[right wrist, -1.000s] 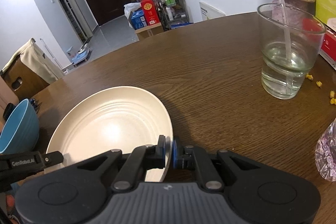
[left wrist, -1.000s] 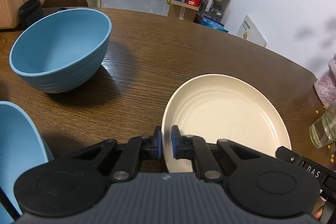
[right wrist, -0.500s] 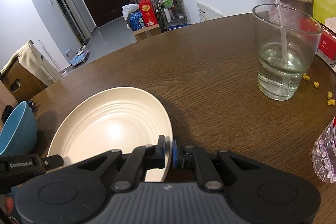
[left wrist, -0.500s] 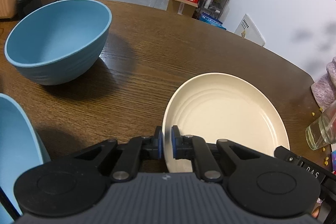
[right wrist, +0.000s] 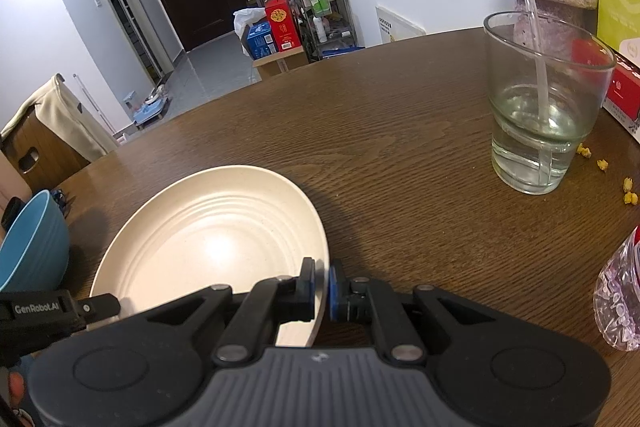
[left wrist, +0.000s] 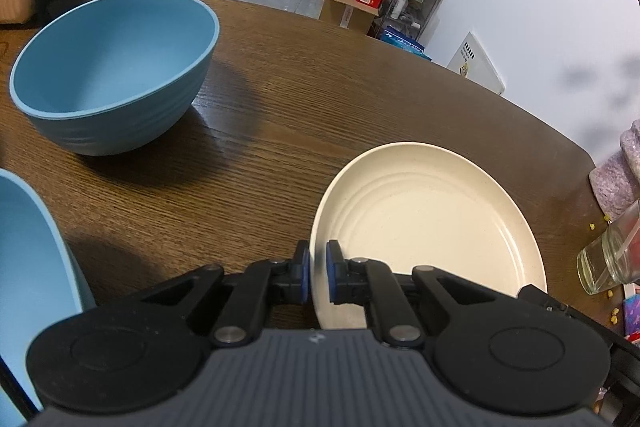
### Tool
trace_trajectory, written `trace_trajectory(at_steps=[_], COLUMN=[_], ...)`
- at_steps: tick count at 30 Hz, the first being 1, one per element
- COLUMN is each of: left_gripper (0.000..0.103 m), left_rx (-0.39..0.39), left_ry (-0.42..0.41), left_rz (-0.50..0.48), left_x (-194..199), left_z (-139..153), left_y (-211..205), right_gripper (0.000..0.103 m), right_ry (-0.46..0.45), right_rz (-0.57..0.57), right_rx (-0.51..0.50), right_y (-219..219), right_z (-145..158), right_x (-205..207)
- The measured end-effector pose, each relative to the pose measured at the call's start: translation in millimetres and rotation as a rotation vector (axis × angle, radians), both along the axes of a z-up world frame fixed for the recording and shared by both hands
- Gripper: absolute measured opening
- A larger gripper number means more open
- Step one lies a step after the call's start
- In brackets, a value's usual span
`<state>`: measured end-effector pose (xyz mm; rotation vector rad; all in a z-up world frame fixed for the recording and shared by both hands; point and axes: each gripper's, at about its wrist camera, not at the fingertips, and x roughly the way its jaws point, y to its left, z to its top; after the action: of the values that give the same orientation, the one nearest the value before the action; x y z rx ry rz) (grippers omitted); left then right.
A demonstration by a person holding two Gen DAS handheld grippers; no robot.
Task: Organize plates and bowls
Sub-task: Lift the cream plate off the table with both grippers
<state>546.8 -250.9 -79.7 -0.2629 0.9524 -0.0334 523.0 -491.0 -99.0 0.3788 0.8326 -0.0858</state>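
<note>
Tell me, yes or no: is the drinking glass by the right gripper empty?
No. In the right wrist view the glass holds clear liquid in its lower part, with a straw standing in it.

Second blue bowl [left wrist: 28, 267] cut off by left edge; plate [left wrist: 424, 227] near rim hidden behind tool bodies.

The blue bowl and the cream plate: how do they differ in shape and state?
The blue bowl is deep with high walls; the cream plate is shallow and wide. The bowl stands free on the table; the plate is gripped at its rim by the left tool and the right tool. Both are ribbed and hold nothing.
</note>
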Motion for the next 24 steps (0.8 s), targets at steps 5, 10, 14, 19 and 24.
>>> trace_trajectory(at_steps=[5,10,14,19,24], left_gripper=[0.009,0.009,0.008,0.008,0.008], left_rx=[0.009,0.007,0.005,0.005,0.002], left_ry=[-0.004,-0.010,-0.025,-0.043,-0.054], left_rz=[-0.003,0.000,0.001,-0.003,-0.007], left_x=[-0.8,-2.2,-5.9,-9.7,-12.4], left_z=[0.1,1.5,5.4,10.9,14.2], left_y=[-2.2,-3.8,-4.2,-6.0,-5.0], right_gripper=[0.006,0.006,0.006,0.005,0.005], right_ry=[-0.002,-0.006,-0.016,-0.031,-0.043], right_rz=[0.000,-0.001,-0.002,-0.008,-0.011], right_rx=[-0.005,0.004,0.014,0.020,0.024], right_y=[0.6,-0.7,-4.0,-8.1,-8.7], right_z=[0.2,0.0,1.6,5.1,8.3], right_x=[0.1,-0.9,-4.4,-10.2,-14.6])
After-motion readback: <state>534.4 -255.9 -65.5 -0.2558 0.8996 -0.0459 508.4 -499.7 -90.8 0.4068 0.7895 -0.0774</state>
